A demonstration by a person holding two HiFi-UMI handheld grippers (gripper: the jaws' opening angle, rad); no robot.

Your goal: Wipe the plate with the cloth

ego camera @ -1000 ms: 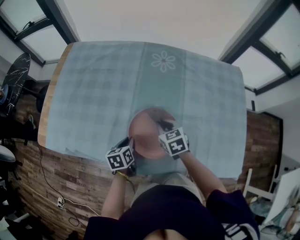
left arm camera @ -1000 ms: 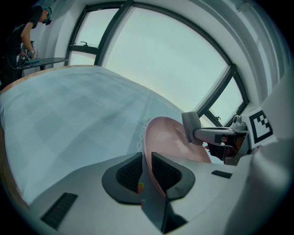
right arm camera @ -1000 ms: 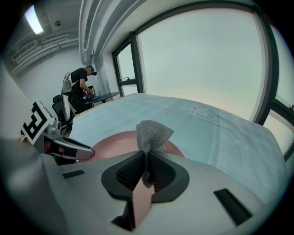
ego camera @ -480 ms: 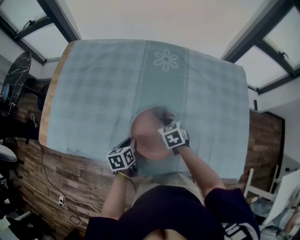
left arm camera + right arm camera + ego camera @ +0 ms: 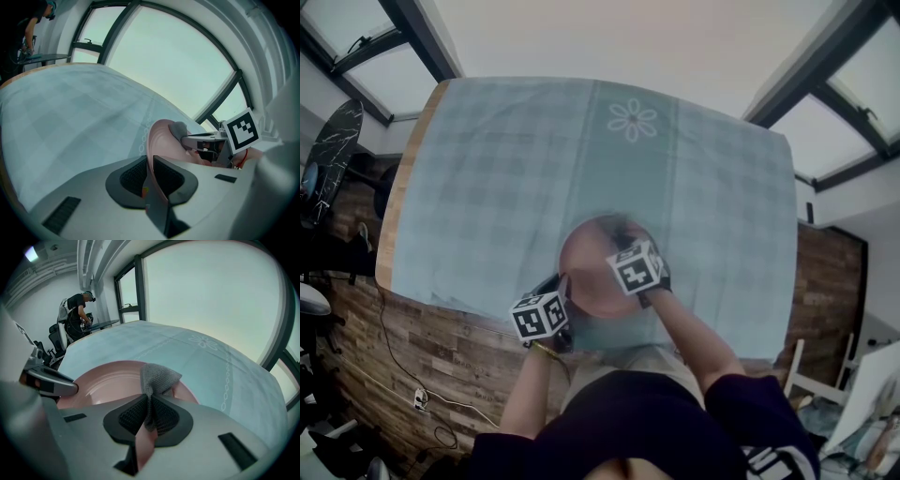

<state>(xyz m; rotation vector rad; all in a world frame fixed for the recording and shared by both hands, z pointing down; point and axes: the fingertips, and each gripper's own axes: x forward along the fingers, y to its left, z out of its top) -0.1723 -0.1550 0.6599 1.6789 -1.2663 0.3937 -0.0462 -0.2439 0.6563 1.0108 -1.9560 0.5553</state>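
Note:
A pink plate [image 5: 592,270] is held above the near edge of the table, tilted. My left gripper [image 5: 560,289] is shut on its left rim; in the left gripper view the plate [image 5: 161,140] stands on edge between the jaws of that gripper [image 5: 151,174]. My right gripper [image 5: 624,247] is shut on a grey knitted cloth [image 5: 154,376], which rests against the plate's [image 5: 112,386] inner face near the far rim. The cloth [image 5: 179,130] shows on the plate from the left gripper view too. The cloth's lower part is hidden between the right jaws [image 5: 149,416].
A pale blue checked tablecloth [image 5: 506,178] with a flower motif [image 5: 630,120] covers the table, whose wooden edge [image 5: 394,206] shows at left. A person [image 5: 77,310] stands at a desk far behind, beside office chairs [image 5: 58,341]. Wood floor and cables lie below.
My right gripper has slid the cloth a little left and away across the plate. The left gripper and the plate have hardly moved.

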